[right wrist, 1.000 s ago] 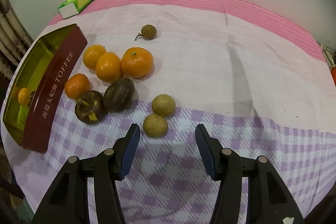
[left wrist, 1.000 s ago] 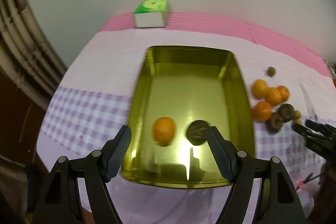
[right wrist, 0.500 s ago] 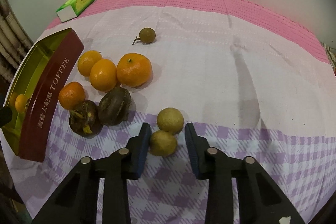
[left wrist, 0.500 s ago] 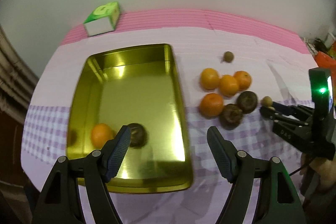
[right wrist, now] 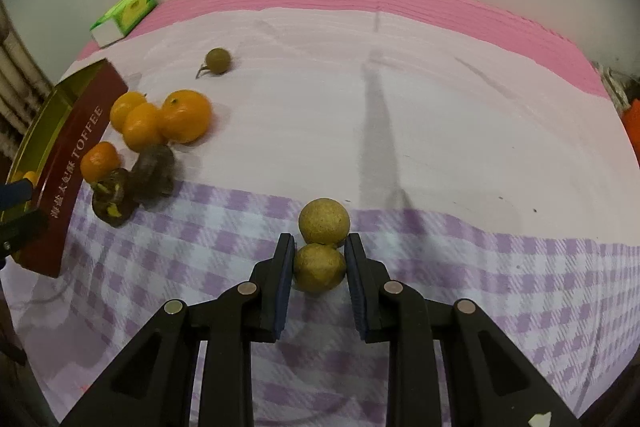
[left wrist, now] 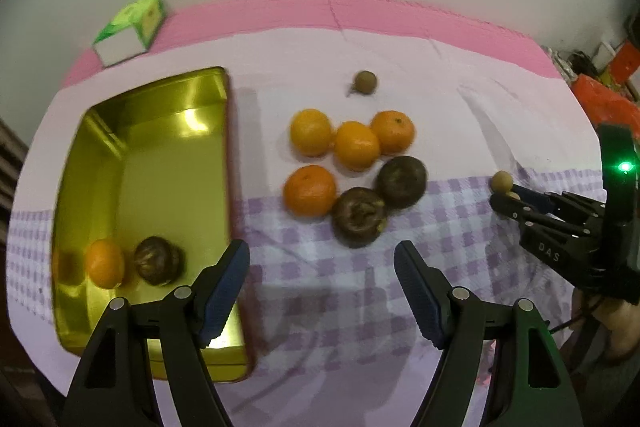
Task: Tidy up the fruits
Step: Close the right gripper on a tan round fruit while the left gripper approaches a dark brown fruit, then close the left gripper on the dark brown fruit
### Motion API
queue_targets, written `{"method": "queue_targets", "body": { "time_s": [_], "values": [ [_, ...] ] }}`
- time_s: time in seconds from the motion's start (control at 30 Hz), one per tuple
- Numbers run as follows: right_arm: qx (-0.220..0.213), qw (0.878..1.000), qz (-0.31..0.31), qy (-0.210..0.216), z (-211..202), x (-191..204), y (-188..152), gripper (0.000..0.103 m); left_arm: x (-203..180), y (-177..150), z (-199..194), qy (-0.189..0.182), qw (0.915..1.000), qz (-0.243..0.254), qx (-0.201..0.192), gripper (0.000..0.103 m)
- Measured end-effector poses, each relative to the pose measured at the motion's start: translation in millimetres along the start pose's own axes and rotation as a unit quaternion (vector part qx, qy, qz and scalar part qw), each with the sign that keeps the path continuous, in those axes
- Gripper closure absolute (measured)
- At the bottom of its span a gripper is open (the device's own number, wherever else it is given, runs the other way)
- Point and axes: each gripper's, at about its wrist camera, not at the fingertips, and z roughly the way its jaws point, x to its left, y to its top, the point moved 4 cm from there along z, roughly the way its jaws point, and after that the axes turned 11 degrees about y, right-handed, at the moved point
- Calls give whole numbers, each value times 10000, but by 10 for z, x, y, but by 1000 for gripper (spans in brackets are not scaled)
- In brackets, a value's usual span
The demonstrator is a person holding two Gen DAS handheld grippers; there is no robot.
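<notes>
My right gripper (right wrist: 320,259) is shut on a small yellow-brown longan (right wrist: 319,267) on the checked cloth; a second longan (right wrist: 324,221) touches it just beyond. Several oranges (left wrist: 354,143) and two dark brown fruits (left wrist: 360,217) lie in a cluster in the middle. A third longan with a stem (left wrist: 365,82) lies farther back. My left gripper (left wrist: 322,267) is open and empty, hovering near the cluster. The gold toffee tin (left wrist: 160,163) on the left holds an orange (left wrist: 105,263) and a dark fruit (left wrist: 157,259).
A green and white carton (left wrist: 130,25) stands at the back left on the pink cloth edge. The right gripper's body (left wrist: 568,223) shows at the right of the left wrist view. Red clutter (left wrist: 604,99) lies beyond the table's right edge.
My right gripper moved forward and closed on the nearer longan. My left gripper swung right, away from the tin toward the fruit cluster.
</notes>
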Motion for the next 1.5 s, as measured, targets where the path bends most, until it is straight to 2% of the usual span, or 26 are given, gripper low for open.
{"method": "queue_targets", "body": {
  "time_s": [0.1,0.2,0.23,0.3,0.43,0.73,0.8,1.03,1.5],
  "values": [
    [-82,9999,64,74,-19,-40,-15,79,-110,50,27,-66,10000,27,42,29],
    [-102,9999,-16,49,-18,-26,-25,78,-219,78,62,35,9998,194,-20,31],
    [-102,9999,-19,68,-18,-27,-24,77,-241,84,92,54,9998,202,2,34],
    [-113,9999,18,110,-30,-30,-33,77,-259,82,190,-20,9998,136,172,47],
    [-127,9997,68,214,-49,-61,-40,77,-311,74,317,-119,9992,11,393,52],
    [-139,9992,128,343,-73,-118,-30,77,-348,170,457,6,9991,61,427,54],
    [-145,9991,136,366,-70,-120,-27,77,-374,192,512,45,9990,88,434,59],
    [-149,9991,128,365,-72,-110,-26,77,-374,244,604,-3,9989,90,466,59],
    [-145,9994,69,305,-65,-85,-5,77,-339,206,462,-102,9992,54,387,59]
  ]
}}
